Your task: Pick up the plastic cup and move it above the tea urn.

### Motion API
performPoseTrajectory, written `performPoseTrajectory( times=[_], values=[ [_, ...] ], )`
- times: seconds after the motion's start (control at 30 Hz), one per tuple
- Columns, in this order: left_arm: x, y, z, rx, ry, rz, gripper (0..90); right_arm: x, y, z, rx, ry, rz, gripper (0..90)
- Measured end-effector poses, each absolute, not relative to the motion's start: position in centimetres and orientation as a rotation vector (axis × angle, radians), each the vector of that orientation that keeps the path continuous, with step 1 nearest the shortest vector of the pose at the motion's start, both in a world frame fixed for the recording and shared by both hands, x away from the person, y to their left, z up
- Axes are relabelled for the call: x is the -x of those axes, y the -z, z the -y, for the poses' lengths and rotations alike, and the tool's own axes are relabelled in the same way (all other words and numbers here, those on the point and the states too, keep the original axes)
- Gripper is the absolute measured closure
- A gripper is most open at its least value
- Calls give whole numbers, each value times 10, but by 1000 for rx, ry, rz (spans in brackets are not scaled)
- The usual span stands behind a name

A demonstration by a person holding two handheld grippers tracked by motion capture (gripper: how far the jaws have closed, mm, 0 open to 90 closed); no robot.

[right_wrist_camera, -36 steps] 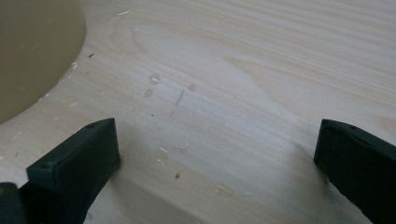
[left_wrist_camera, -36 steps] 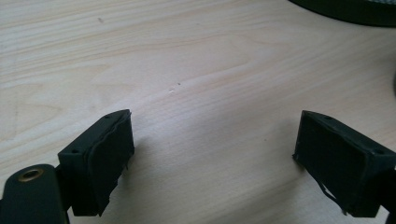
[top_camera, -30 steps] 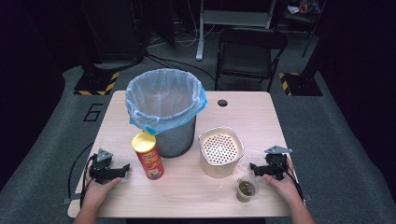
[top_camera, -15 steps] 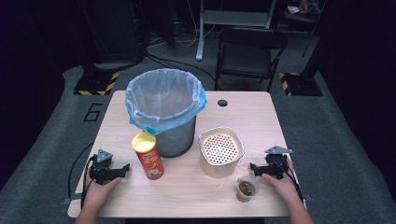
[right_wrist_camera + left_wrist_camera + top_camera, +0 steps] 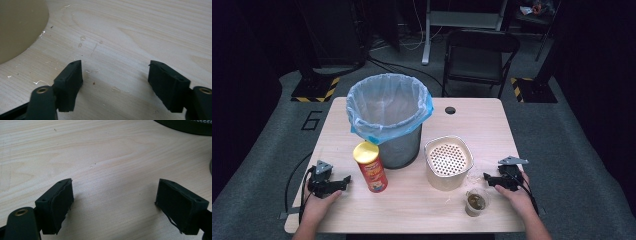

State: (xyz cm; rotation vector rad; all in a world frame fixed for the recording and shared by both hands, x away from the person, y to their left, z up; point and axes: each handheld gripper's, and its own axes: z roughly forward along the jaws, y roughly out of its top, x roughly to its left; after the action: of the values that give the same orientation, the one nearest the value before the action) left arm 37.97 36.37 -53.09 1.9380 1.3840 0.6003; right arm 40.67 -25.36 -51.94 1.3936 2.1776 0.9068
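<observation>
My left gripper (image 5: pixel 113 205) rested on the bench (image 5: pixel 482 125) near its left edge, jaws spread wide over bare wood. My right gripper (image 5: pixel 115 82) lay at the near right, jaws equally apart and empty. The small glass cup (image 5: pixel 475 202) stood just left of it, the beige strainer tub (image 5: pixel 448 162) beyond, the crisps can (image 5: pixel 370 167) right of my left gripper.
</observation>
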Motion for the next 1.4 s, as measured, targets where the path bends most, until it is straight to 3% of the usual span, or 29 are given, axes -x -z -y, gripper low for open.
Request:
performPoseTrajectory(
  times=[0.33, 0.57, 0.73, 1.0, 1.13, 1.3, 1.4],
  values=[
    [-380, 531, -364, -1938, -600, -1384, 142, -405, 497, 251, -1416, -970, -2172, 563],
    [-380, 531, -364, -1938, -600, -1384, 142, -410, 454, 245, -1371, -1105, -2158, 568],
    [-380, 531, -364, -1938, -600, -1384, 142, -414, 428, 232, -1294, -1154, -2194, 643],
    [-380, 531, -364, -1938, -600, -1384, 142, -416, 403, 213, -1252, -1269, -2196, 653],
    [-380, 531, -364, -1938, -600, -1384, 142, -417, 400, 197, -1201, -1243, -2266, 651],
    [-380, 531, -364, -1937, -604, -1385, 143, -423, 410, 186, -1223, -1205, -2321, 738],
    [-379, 531, -364, -1938, -603, -1386, 143, -423, 413, 183, -1227, -1196, -2318, 735]
  ],
)
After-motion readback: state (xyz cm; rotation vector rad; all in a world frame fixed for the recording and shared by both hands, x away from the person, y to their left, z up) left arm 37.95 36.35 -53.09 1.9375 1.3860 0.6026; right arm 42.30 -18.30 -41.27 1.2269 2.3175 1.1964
